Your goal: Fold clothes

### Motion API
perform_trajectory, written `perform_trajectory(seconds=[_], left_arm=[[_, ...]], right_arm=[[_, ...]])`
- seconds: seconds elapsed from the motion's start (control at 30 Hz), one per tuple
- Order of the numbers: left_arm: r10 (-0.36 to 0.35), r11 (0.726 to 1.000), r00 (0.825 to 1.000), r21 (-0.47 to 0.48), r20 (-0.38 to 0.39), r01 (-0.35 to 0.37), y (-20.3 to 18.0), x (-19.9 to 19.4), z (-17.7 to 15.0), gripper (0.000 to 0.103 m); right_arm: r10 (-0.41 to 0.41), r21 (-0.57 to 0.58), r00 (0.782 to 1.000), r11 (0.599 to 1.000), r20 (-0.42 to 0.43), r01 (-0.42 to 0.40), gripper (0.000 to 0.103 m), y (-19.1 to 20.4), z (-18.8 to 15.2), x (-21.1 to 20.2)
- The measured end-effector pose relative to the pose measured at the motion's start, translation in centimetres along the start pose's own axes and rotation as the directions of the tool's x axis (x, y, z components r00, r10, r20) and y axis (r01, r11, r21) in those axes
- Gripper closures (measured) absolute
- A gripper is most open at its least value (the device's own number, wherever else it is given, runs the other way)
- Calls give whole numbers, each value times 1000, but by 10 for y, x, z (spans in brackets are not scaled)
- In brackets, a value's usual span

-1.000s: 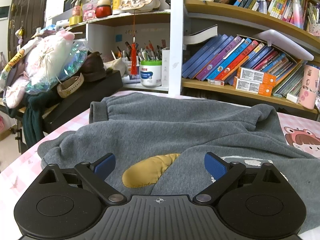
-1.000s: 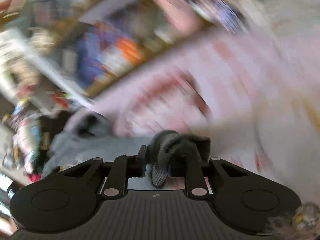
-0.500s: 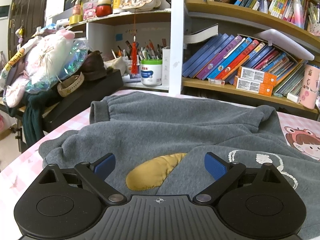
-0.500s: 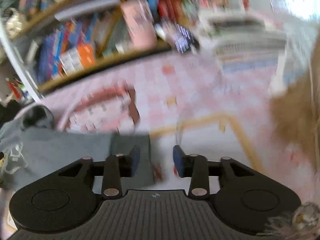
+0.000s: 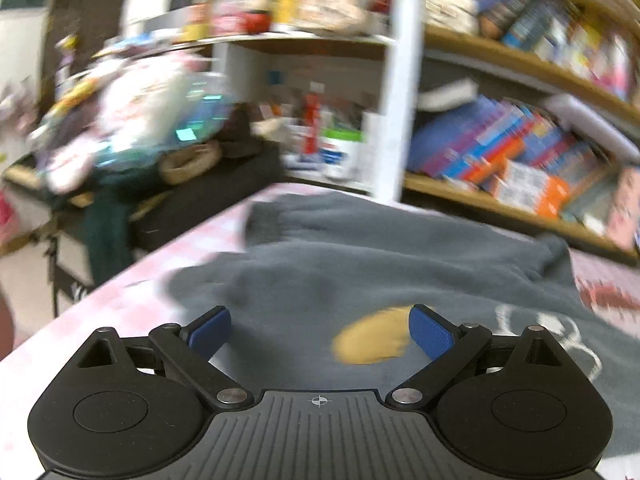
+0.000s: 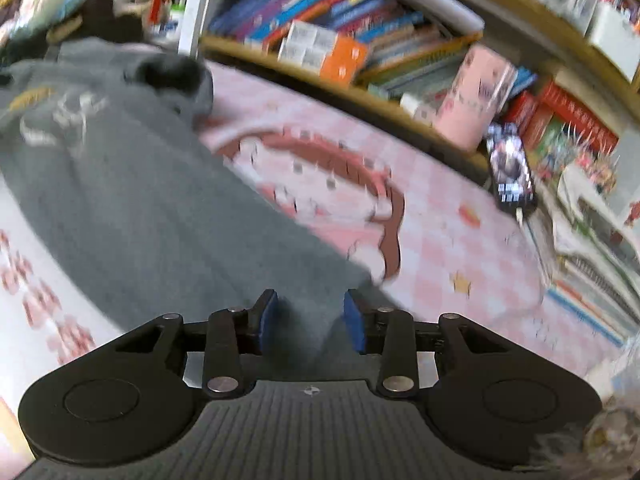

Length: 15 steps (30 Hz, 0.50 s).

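Yellow patch [image 5: 374, 340], seemingly left-view only

the grey sweatshirt [image 6: 132, 200] covers the left and middle of the tabletop [image 6: 460, 248]; pink cloth to its right lies bare. bookshelves [image 6: 360, 52] wall off the far edge, a phone [image 6: 512, 176] leans there, and a cluttered side stand [image 5: 132, 120] blocks the left.

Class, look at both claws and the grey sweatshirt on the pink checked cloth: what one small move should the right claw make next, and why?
Probably ease the right claw down and close it on the near edge of the grey sweatshirt. Its jaws are closing a little with that fabric lying in the gap, but the pads do not look pressed on it yet. The left claw hangs open above the yellow patch, holding nothing.
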State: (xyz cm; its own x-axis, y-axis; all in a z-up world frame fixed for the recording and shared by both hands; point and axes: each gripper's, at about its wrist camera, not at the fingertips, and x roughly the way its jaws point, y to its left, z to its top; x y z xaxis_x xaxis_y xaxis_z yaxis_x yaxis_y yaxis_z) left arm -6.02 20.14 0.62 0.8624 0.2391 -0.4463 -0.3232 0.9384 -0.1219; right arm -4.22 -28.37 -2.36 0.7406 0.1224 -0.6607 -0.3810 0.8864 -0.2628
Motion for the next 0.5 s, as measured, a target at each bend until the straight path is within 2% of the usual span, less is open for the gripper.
perform_trajectory(seconds=[0.13,0.2,0.3,0.43,0.47,0.5], left_arm=[[59,996,998,-65,-10,-59,36,-14,1,9],[59,994,998,-93,-33,-62,46,-14,0,21],[36,986,996,-158,-81,-49,57,-6,-1,27],[-92,958,988,-281,-126,54,60,15,1,32],[-136,946,983,-311,-125,91,59,22,2,38],[-183,929,976,-345,-121,131,59,31,3,56]], right_arm=[[66,75,998,995,-18,-65,69,-18,-18,-15],[100,113,995,989,-25,-96,69,-25,-27,-24],[106,124,994,987,-27,-102,69,-24,-35,-33],[101,107,994,990,-33,-97,68,-19,-39,-41],[99,105,995,990,-32,-95,68,-19,-40,-42],[96,104,995,990,-30,-93,68,-18,-41,-43]])
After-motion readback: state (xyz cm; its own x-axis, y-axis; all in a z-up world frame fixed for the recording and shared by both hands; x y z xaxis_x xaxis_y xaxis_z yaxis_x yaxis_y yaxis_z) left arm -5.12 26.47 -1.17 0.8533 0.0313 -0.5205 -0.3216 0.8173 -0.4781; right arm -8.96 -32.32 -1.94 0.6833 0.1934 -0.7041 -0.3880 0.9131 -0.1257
